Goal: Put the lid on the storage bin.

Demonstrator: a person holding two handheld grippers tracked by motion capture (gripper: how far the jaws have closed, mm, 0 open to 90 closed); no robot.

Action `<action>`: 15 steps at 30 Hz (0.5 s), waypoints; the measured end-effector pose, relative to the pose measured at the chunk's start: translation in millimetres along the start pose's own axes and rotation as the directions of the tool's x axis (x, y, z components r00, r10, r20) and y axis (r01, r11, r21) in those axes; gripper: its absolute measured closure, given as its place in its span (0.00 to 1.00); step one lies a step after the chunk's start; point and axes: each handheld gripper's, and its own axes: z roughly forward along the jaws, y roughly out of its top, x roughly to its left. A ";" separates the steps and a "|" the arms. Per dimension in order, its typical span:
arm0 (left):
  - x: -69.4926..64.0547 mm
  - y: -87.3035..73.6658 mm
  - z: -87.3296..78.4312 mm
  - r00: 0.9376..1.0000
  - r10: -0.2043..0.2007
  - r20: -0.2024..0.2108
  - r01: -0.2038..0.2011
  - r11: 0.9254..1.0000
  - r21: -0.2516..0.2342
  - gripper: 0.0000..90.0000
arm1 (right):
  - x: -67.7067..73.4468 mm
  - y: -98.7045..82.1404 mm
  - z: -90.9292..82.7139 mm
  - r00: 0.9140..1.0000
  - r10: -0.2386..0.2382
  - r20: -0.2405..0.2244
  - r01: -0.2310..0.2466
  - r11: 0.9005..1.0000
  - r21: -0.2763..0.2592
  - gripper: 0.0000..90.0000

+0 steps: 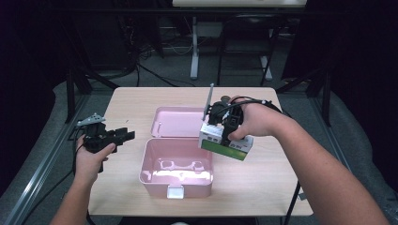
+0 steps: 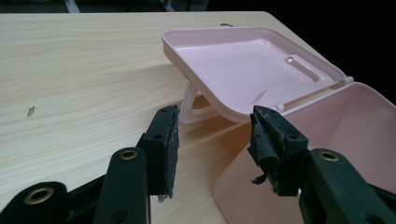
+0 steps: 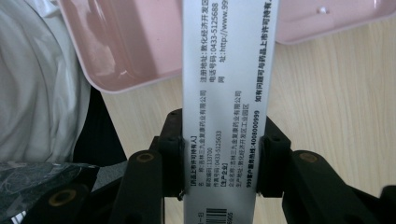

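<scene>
R gripper (image 3: 219, 154) clamped on white/green carton (image 1: 225, 143), mid-frame above pink box (image 1: 176, 173). L gripper (image 2: 212, 140) apart, idle. Step: carry-over; next needs lowering into tub.

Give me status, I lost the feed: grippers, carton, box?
Right gripper shut on white-green carton, beside pink box. Left gripper open, empty. Lid open, nothing blocking.

A white box (image 3: 226, 107) with black print is squeezed by the right tool (image 3: 219, 154), above the tabletop (image 3: 336, 102) and pink case (image 3: 130, 46).
</scene>
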 end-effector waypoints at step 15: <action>-1.1 -0.5 0.7 1.000 -0.003 0.007 0.003 1.000 -0.006 0.58 | 23.3 42.5 3.2 0.997 -0.081 -0.002 0.081 0.997 0.014 0.68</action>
